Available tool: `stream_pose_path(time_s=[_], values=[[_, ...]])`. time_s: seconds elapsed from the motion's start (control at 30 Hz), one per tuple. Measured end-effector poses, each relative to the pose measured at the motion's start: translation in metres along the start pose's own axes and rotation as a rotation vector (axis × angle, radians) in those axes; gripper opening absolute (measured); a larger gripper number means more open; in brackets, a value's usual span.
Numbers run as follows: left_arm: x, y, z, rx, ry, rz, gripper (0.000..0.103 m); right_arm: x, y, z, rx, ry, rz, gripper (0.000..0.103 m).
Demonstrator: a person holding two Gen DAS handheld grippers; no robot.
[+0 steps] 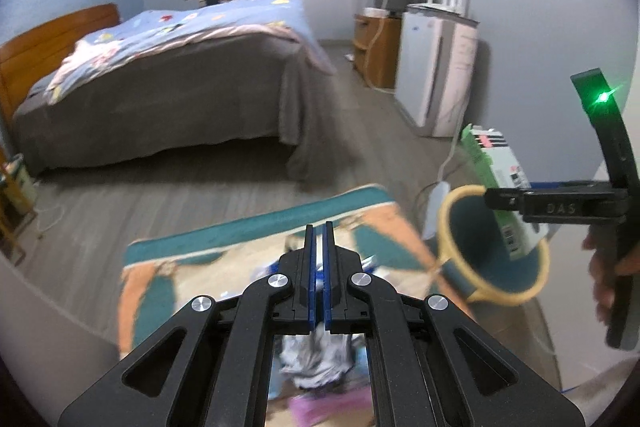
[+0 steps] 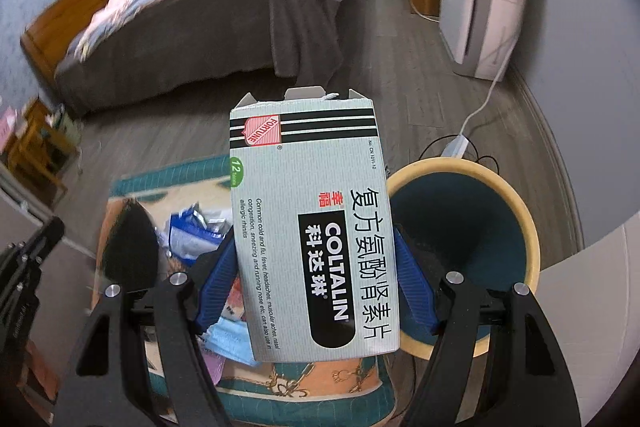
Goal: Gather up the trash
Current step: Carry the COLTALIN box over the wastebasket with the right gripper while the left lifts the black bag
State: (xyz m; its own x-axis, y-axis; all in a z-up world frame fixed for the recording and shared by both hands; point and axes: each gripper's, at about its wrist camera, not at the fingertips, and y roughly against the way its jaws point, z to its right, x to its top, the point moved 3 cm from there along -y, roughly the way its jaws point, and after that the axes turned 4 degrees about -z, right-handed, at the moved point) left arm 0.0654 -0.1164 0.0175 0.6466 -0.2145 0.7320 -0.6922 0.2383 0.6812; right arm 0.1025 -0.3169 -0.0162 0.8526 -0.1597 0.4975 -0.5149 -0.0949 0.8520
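Bedroom, grey wood floor. A patterned mat (image 2: 304, 383) in teal, orange and cream lies in the foreground, with the litter on it.

Right hand-held gripper (image 2: 316, 287): blue pads pinching a grey medicine box (image 2: 312, 227) by its two long sides. The box stands upright between the fingers, printed face to the camera, top flaps open. From the left wrist view the same box (image 1: 500, 179) hangs tilted above the mouth of a wastebasket (image 1: 492, 255), its lower end just over the opening. Whether it touches the rim, I cannot tell.

The wastebasket has a cream rim and a dark teal inside. It sits at the mat's right edge, just beside the held box in the right wrist view (image 2: 520, 211).

Left hand-held gripper (image 1: 319, 267): blue pads pressed together on a crumpled white-and-dark wrapper (image 1: 316, 355), which hangs blurred below the fingers, clear of the mat.

More litter on the mat: a blue-and-silver foil packet (image 2: 192, 227), a light blue item (image 2: 228, 335) and a pink scrap (image 2: 214, 367) near the right gripper's left finger.

Behind: a bed (image 1: 160, 75) with a grey cover and a blue quilt, a white appliance (image 1: 436, 67) against the right wall, and a white cord (image 2: 484, 99) running from it across the floor.
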Motion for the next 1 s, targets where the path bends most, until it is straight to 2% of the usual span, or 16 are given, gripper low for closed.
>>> stream_pose_path(time_s=[0.13,0.27,0.4,0.47,0.53,0.67,0.7,0.73,0.87,1.0], values=[[0.016,-0.013,0.04,-0.041,-0.065,0.006,0.004,0.002,-0.002,0.044,-0.009,-0.089,0.003,0.072],[0.021,-0.031,0.072,-0.069,-0.124,-0.021,0.004,0.0,-0.01,0.078,-0.047,-0.145,-0.017,0.072],[0.008,-0.047,0.074,-0.079,-0.117,-0.085,0.004,-0.003,-0.02,0.088,-0.045,-0.151,-0.046,0.072],[-0.006,-0.058,0.068,-0.067,-0.089,-0.134,0.014,-0.003,-0.023,0.087,-0.043,-0.137,-0.05,0.072],[-0.018,-0.065,0.057,-0.047,-0.061,-0.156,0.03,-0.004,-0.023,0.086,-0.027,-0.133,-0.054,0.072],[-0.049,-0.08,0.035,-0.026,0.005,-0.243,0.035,-0.004,-0.024,0.081,-0.006,-0.106,-0.06,0.072],[-0.06,-0.085,0.032,-0.024,0.019,-0.268,0.048,-0.003,-0.023,0.079,-0.001,-0.104,-0.059,0.072],[-0.065,-0.088,0.031,-0.025,0.022,-0.28,0.051,-0.003,-0.023,0.079,0.003,-0.103,-0.058,0.072],[-0.096,-0.098,0.042,-0.016,-0.041,-0.339,0.051,-0.003,-0.022,0.073,0.005,-0.093,-0.058,0.072],[-0.112,-0.105,0.056,0.057,-0.153,-0.356,0.051,-0.005,-0.024,0.072,-0.005,-0.085,-0.063,0.072]])
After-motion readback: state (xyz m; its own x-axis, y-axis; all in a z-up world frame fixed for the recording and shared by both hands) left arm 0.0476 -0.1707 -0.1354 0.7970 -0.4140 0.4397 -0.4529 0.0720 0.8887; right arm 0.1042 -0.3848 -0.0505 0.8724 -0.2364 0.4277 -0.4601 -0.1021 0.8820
